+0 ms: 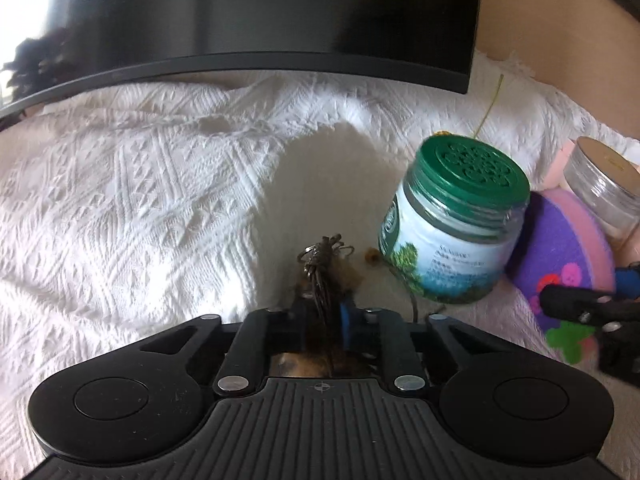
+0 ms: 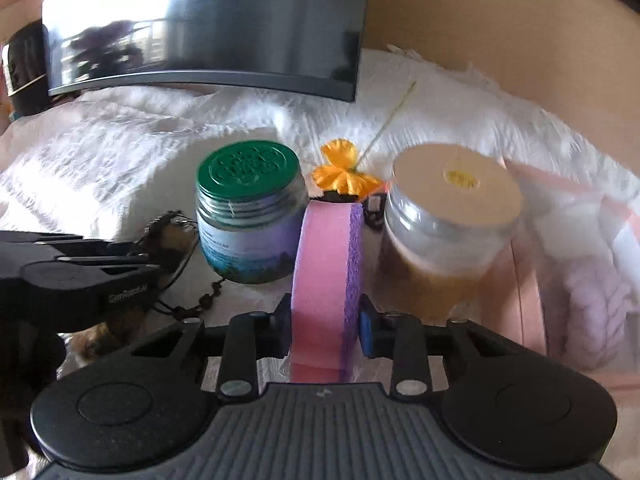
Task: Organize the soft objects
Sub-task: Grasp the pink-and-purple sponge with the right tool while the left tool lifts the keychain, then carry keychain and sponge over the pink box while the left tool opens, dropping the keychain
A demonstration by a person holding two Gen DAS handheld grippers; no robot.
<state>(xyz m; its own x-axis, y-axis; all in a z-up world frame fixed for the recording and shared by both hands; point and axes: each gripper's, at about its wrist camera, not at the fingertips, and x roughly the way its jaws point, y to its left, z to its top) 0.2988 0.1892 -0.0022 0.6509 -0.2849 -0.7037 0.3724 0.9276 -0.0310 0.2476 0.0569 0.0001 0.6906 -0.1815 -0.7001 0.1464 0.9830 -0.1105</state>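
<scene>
My left gripper [image 1: 324, 312] is shut on a brown furry keychain [image 1: 322, 264]; its metal ring and cord stick out past the fingertips, above the white bedspread [image 1: 140, 200]. In the right wrist view the same left gripper [image 2: 148, 264] comes in from the left with the furry keychain [image 2: 170, 236] in it. My right gripper [image 2: 325, 328] is shut on a pink and purple round sponge [image 2: 320, 248], which stands on edge between two jars. The left wrist view shows the sponge [image 1: 556, 248], its face decorated with felt shapes, with my right gripper [image 1: 576, 308] on it.
A green-lidded jar [image 2: 248, 208] stands left of the sponge and a clear jar with amber contents [image 2: 448, 232] to its right. An orange fabric flower [image 2: 344, 168] lies behind them. A plastic bag with a pale soft item [image 2: 592, 280] is far right. A dark monitor [image 1: 280, 20] overhangs the back.
</scene>
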